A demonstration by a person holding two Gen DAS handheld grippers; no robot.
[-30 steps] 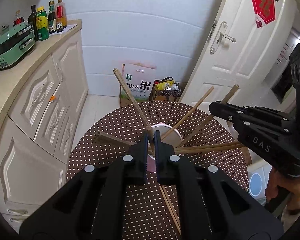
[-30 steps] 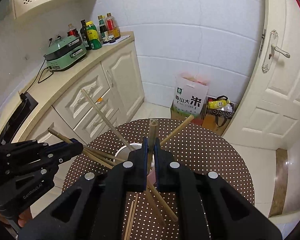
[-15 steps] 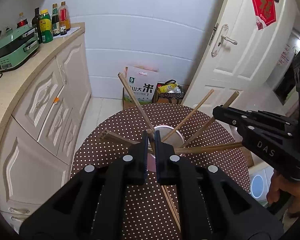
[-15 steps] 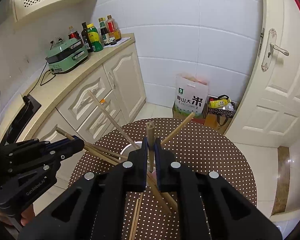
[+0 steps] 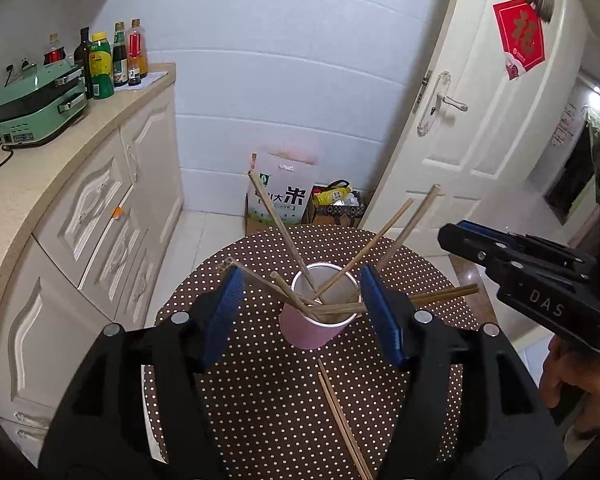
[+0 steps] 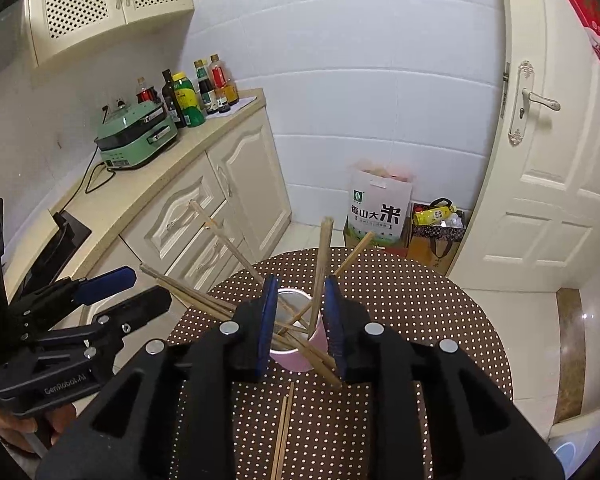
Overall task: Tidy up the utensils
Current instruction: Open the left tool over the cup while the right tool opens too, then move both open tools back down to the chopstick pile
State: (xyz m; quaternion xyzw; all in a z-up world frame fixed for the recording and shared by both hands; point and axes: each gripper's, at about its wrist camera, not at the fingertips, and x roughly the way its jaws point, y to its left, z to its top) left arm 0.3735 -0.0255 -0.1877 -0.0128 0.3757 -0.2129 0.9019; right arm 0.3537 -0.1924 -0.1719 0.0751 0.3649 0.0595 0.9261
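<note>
**On the desk: chopsticks in cup**

On the dotted desk, a pink cup holds chopsticks fanned outward, tips down. Two more lie flat, pointing toward the cup. Left hand-held gripper is opening, wide, holding nothing. Right hand-held gripper is opening; one chopstick stands loose between.

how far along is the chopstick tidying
Mostly done: most chopsticks stand in the pink cup. In hand: nothing; left gripper and right gripper are opening, nothing pressed between the pads. Left: two loose chopsticks on the table.
</note>
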